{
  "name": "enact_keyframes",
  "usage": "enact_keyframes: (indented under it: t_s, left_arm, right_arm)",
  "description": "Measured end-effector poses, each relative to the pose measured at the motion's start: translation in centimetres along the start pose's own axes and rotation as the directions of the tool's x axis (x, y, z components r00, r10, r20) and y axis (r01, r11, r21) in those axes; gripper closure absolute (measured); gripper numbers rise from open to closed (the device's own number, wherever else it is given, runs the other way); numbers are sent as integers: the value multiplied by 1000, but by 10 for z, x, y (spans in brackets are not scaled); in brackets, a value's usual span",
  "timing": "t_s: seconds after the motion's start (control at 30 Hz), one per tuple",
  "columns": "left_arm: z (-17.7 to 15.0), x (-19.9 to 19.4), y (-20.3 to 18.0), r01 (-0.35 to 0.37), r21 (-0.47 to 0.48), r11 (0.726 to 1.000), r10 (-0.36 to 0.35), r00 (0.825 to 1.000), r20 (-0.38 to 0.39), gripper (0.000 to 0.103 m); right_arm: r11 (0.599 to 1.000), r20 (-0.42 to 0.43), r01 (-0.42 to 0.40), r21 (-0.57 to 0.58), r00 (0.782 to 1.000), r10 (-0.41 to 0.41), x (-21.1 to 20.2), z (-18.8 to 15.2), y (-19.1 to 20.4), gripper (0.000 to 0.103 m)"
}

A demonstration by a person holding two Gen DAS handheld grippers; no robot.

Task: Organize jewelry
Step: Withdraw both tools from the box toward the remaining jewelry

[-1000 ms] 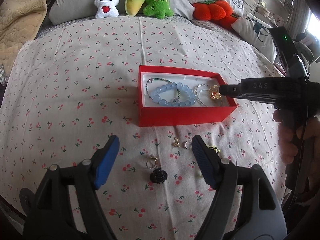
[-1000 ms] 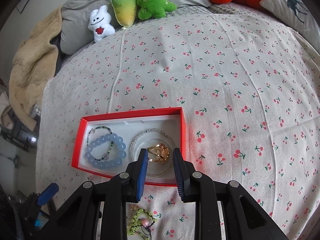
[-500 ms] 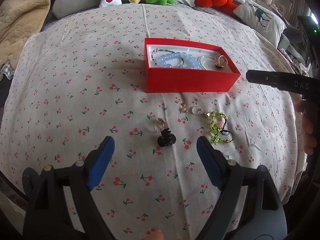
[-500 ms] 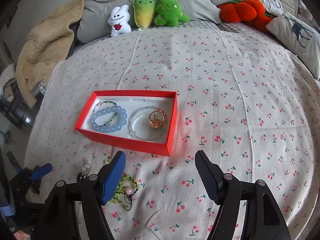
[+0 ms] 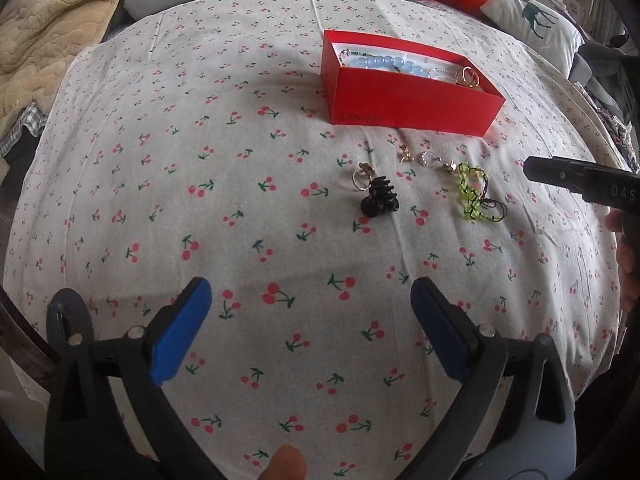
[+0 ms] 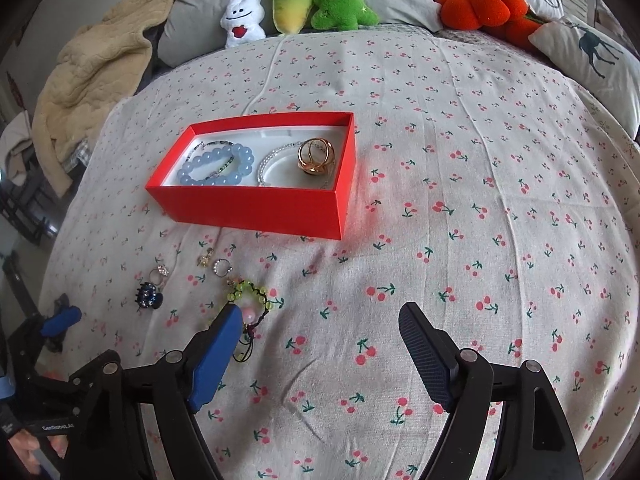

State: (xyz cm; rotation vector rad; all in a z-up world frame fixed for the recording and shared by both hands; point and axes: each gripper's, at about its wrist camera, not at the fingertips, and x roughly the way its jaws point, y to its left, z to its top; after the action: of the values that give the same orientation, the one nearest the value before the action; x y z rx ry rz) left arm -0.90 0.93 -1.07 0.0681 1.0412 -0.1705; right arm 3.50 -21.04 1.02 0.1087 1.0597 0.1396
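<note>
A red box (image 6: 256,204) (image 5: 412,104) on the cherry-print bedspread holds a blue bead bracelet (image 6: 216,164), a pearl bracelet (image 6: 272,160) and a gold ring piece (image 6: 316,156). In front of it lie a black hair claw (image 5: 379,199) (image 6: 149,297), a ring (image 5: 360,178), small earrings (image 5: 430,159) and a green bead bracelet (image 5: 474,196) (image 6: 250,296). My left gripper (image 5: 310,304) is open and empty, well short of the loose pieces. My right gripper (image 6: 320,328) is open and empty, its left finger over the green bracelet's edge.
Plush toys (image 6: 296,4), grey pillows and an orange pumpkin cushion (image 6: 476,8) line the head of the bed. A beige blanket (image 6: 92,72) lies at the left. The right gripper's finger (image 5: 580,180) shows at the right of the left wrist view.
The right gripper let go of the gold ring piece in the box, opened wide and pulled back. The left gripper also drew back from the box and loose jewelry.
</note>
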Motion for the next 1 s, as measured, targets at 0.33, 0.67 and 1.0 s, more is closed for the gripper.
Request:
enact_keyframes:
  t_s: [0.33,0.67,1.0]
  left_arm:
    - [-17,16,5,-27,23,999,26,999,20,1]
    - [-19,18,3,-49,19,999,48,998,50,0]
    - [-15,20,4,-21,39,999,20,999,27,0]
  right_arm:
    - [995,-51,31,-93,998,-36,27,-30,24,20]
    - [990,-23,7,-139,1000,-10,31,-27,34,20]
    - [984,-22,10,-178,1000,-14,39,-22,50,41]
